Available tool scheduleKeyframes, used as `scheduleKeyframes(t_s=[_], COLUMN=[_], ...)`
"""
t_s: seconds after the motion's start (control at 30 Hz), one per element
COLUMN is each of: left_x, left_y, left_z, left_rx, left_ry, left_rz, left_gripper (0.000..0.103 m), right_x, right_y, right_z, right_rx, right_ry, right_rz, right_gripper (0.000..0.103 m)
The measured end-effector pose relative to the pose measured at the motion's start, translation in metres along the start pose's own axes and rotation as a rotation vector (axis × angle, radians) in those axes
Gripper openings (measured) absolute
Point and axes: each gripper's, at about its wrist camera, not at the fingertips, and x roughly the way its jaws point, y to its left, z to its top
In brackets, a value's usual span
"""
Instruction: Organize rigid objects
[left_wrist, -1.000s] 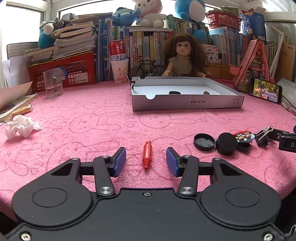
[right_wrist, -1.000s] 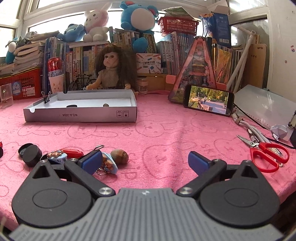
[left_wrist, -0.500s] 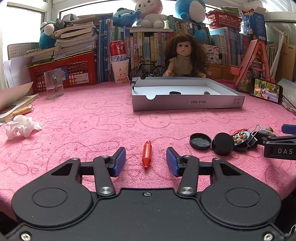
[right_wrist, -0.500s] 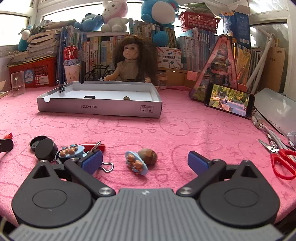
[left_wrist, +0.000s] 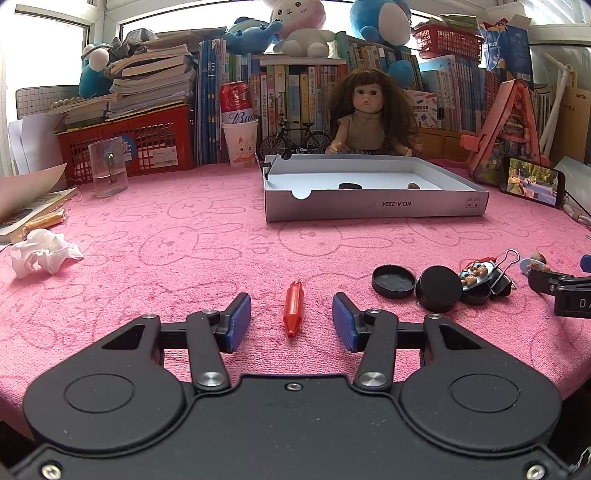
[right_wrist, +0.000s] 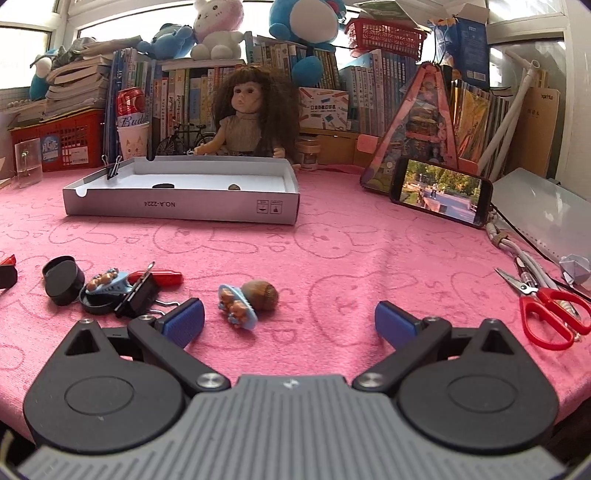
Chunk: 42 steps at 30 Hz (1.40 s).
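Observation:
My left gripper (left_wrist: 291, 325) is open, with a small red pen-like piece (left_wrist: 293, 306) lying on the pink cloth between its fingers. To its right lie a black lid (left_wrist: 393, 281), a black round box (left_wrist: 439, 288) and a binder clip (left_wrist: 500, 275). My right gripper (right_wrist: 290, 323) is open and empty; a blue charm with a brown nut (right_wrist: 247, 297) lies just ahead between its fingers. The black box (right_wrist: 62, 278), binder clip (right_wrist: 138, 297) and a red piece (right_wrist: 164, 276) lie to its left. The white cardboard tray (left_wrist: 376, 206) (right_wrist: 181, 206) holds two small items.
Red scissors (right_wrist: 550, 314) and cables lie at the right. A phone (right_wrist: 439, 195) leans on a pink stand. A doll (left_wrist: 364, 118), books, a red crate (left_wrist: 140, 144), a glass (left_wrist: 108, 166) and crumpled tissue (left_wrist: 40, 254) ring the table.
The right gripper has swung right and drawn back, so the blue charm and nut now lie between its fingers. The left gripper has barely moved.

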Motion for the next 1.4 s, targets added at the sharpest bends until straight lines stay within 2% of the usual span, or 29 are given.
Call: scheduleKeyframes(t_s=[0.4,0.8,1.0,1.07,1.1,1.13,1.17,1.3,1.4], left_x=[0.0,0.002,-0.001,-0.001,-0.001,-0.002,-0.003,-0.003,-0.004], left_y=[0.001,0.006,0.004,0.003,0.002,0.001,0.001,0.0,0.0], left_z=[0.0,0.004,0.003,0.003,0.002,0.001,0.001,0.001,0.002], left_rx=[-0.001,-0.013,-0.018,-0.015,-0.014,-0.013,-0.013,-0.018,-0.028], left_ry=[0.001,-0.001,-0.011,-0.016,-0.017,-0.018,-0.019,-0.014,-0.015], left_rz=[-0.001,-0.004,-0.027,-0.031,-0.034,-0.037,-0.037,-0.041,-0.048], left_gripper=[0.047,0.047,0.037,0.031,0.03,0.025,0.019,0.011,0.011], right_x=[0.001,0.0,0.007,0.006,0.006,0.006,0.007,0.008,0.008], right_y=[-0.018,-0.001,0.014,0.016,0.018,0.019,0.02,0.022,0.022], right_z=[0.0,0.007,0.012,0.013,0.013,0.013,0.013,0.014,0.015], right_rx=[0.03,0.188,0.214,0.218,0.219,0.22,0.22,0.204,0.192], right_ry=[0.012,0.001,0.014,0.012,0.012,0.013,0.015,0.017,0.017], right_rz=[-0.066,0.061,0.089,0.096,0.096,0.091,0.087,0.075,0.09], right_gripper=[0.103,0.101,0.084,0.078,0.074,0.065,0.062,0.041,0.04])
